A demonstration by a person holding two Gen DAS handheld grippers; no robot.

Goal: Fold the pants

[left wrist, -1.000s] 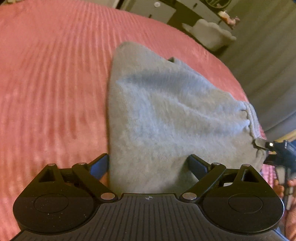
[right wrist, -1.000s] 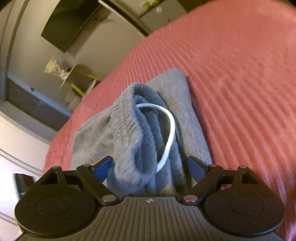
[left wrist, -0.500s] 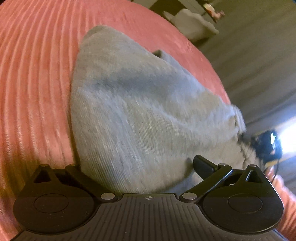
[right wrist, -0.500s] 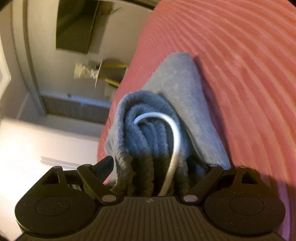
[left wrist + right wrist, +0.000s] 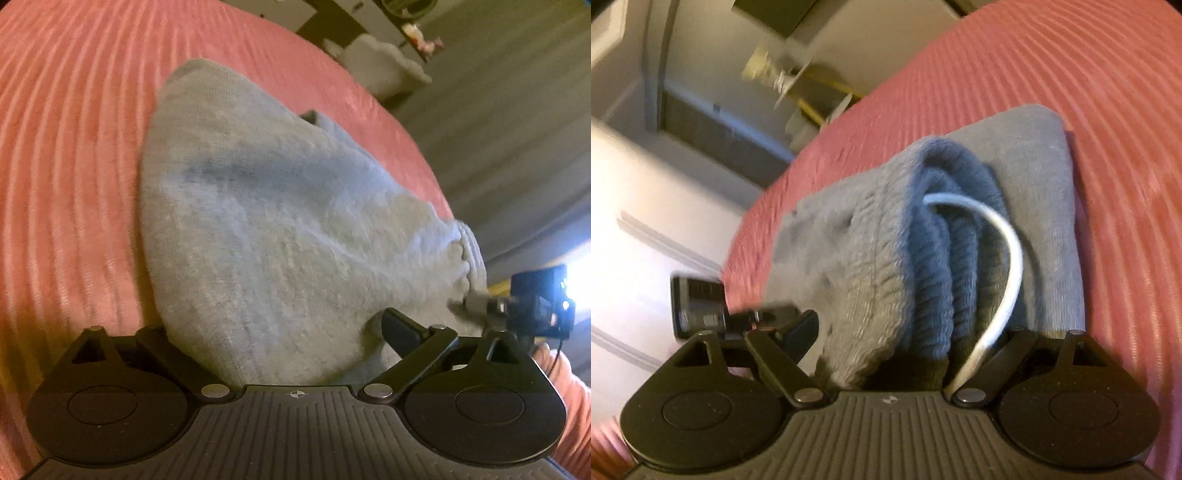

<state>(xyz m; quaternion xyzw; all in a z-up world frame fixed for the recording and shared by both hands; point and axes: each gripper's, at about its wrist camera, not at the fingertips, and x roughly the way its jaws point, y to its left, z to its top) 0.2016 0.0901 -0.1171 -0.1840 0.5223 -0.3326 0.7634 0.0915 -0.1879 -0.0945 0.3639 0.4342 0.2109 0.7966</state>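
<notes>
The folded grey pants [image 5: 280, 236] lie on the pink bed [image 5: 66, 155] near its far edge. The left tool [image 5: 273, 332] stands spread wide, its jaws having just been opening, fabric between them. The right tool [image 5: 908, 339] has the ribbed waistband [image 5: 923, 266] between its jaws; grip cannot be told.

Left wrist view: sits on the left gripper [image 5: 277, 332], looks forward and down along its fingers, very close to the pants [image 5: 280, 229], which fill the centre. Pink bedspread [image 5: 66, 155] runs to the left and far side; room floor at far right. The right gripper [image 5: 532, 310] shows at the right edge.

Right wrist view: sits on the right gripper [image 5: 912, 332], faces forward and down, equally close, onto the bunched waistband [image 5: 916, 251] and white cord [image 5: 1008, 258]. Bedspread [image 5: 1108, 110] to the right and far side, wall at left. Left gripper [image 5: 701, 306] shows at the left edge.

Shared: pants, bedspread, each other's gripper.
</notes>
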